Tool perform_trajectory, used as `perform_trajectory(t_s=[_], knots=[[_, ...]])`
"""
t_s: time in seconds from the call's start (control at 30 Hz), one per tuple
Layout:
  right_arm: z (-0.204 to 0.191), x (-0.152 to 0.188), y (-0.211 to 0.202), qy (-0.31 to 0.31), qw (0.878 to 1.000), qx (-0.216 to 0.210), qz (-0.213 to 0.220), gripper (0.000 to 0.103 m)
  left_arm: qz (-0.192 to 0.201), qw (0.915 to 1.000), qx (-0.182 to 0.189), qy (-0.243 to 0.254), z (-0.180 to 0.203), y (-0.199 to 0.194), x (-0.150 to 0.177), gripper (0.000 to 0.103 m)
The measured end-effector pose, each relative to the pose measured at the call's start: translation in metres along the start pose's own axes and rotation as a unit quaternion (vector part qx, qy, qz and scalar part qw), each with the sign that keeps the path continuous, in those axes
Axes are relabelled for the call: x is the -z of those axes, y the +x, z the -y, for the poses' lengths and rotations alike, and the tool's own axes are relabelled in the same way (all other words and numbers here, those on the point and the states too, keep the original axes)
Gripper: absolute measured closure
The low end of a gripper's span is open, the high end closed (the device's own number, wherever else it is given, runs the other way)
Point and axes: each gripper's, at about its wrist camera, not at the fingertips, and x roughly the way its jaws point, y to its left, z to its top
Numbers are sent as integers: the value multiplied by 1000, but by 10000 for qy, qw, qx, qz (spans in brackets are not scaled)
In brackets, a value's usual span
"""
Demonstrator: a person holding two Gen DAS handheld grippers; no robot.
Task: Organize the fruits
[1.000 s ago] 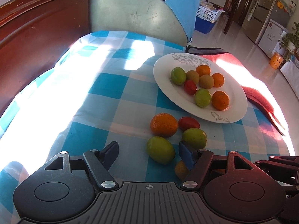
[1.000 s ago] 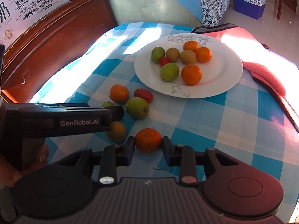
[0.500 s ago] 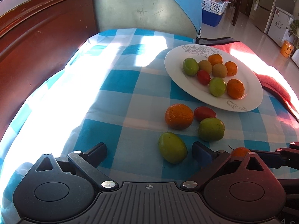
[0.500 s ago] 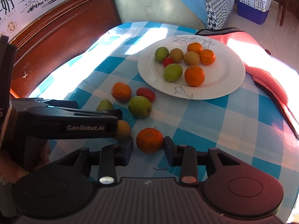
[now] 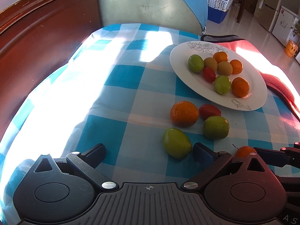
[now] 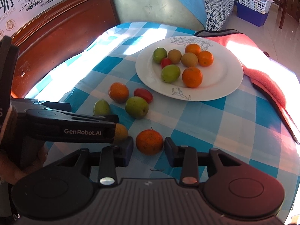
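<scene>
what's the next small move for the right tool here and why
Probably close the right tool on the orange. The orange sits on the checked cloth between its fingers, with slim gaps still showing on both sides, so it is framed but not gripped. Then it can go to the white plate.

Blue-checked tablecloth [image 6: 196, 123], white plate [image 6: 221, 78], orange tangerine [image 6: 149, 141]

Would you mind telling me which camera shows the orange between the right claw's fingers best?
The right wrist view: the orange sits whole between the right claw. In the left wrist view only its top peeks over the left claw's own body.
</scene>
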Motion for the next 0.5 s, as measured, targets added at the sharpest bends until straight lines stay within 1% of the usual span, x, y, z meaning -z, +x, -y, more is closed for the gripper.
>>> perform_trajectory(t_s=[0.03,0.07,0.13,0.2,0.23,0.3,0.47,0.5], knots=[[0,0,0,-3,10000,14,4,68,40,10000,0,15,0,-1,0,10],[0,0,0,-2,10000,20,9,70,82,10000,10,15,1,-2,0,14],[1,0,0,20,10000,15,12,71,158,9999,60,-2,0,-4,0,21],[1,0,0,36,10000,15,11,71,240,9997,81,11,0,-7,-1,38],[1,0,0,42,10000,17,11,71,257,9996,91,20,0,-7,-1,42],[2,-1,0,65,10000,22,9,71,292,9995,132,32,0,-9,-1,58],[2,-1,0,79,10000,32,-1,71,343,9992,213,21,-2,-12,1,78],[2,-1,0,77,10000,33,-3,71,342,9991,269,1,-3,-13,1,79]])
